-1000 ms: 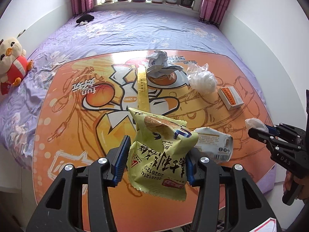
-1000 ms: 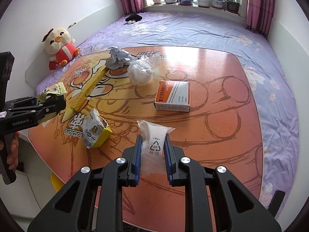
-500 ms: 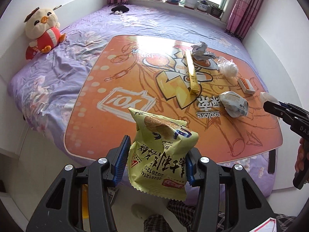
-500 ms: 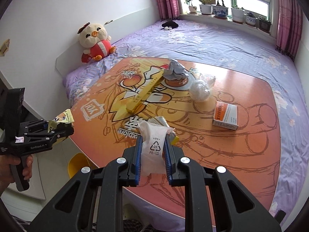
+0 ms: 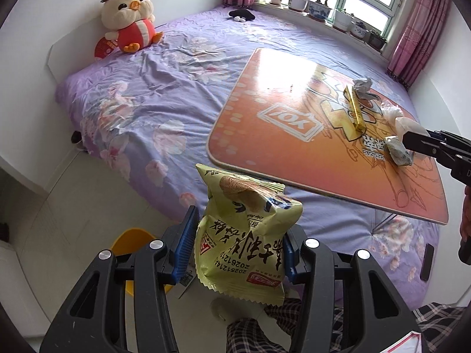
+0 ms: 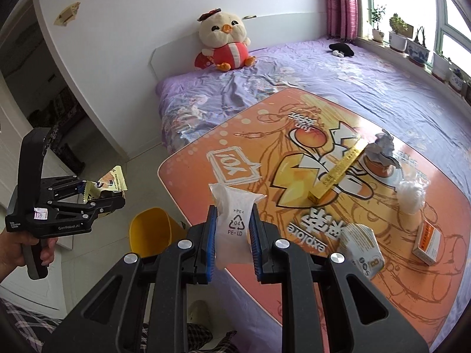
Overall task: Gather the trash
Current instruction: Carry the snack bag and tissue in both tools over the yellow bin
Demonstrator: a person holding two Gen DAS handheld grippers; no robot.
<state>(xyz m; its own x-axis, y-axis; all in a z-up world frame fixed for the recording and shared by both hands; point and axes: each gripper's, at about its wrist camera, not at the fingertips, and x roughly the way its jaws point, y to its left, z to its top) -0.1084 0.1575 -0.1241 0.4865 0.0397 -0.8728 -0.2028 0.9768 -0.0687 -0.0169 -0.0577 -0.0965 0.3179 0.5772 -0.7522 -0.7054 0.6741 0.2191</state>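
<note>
My left gripper is shut on a yellow-green snack bag, held above the floor beside the bed; the same bag shows in the right wrist view. My right gripper is shut on a clear plastic pouch marked PE-LD, over the near edge of the orange mat. A yellow bin stands on the floor below, between both grippers; its rim shows behind my left fingers. On the mat lie a long yellow box, a crumpled grey paper, a white plastic ball, a small wrapper and an orange-white carton.
The mat lies on a purple flowered bed with a plush chick at the headboard. Potted plants line the windowsill. A person's plaid trouser legs and a slipper are on the floor under the grippers. A doorway opens at left.
Both grippers have swung left off the mat toward the bed's side, carrying their loads. The floor and yellow bin have come into view; the mat's litter now lies to the right.
</note>
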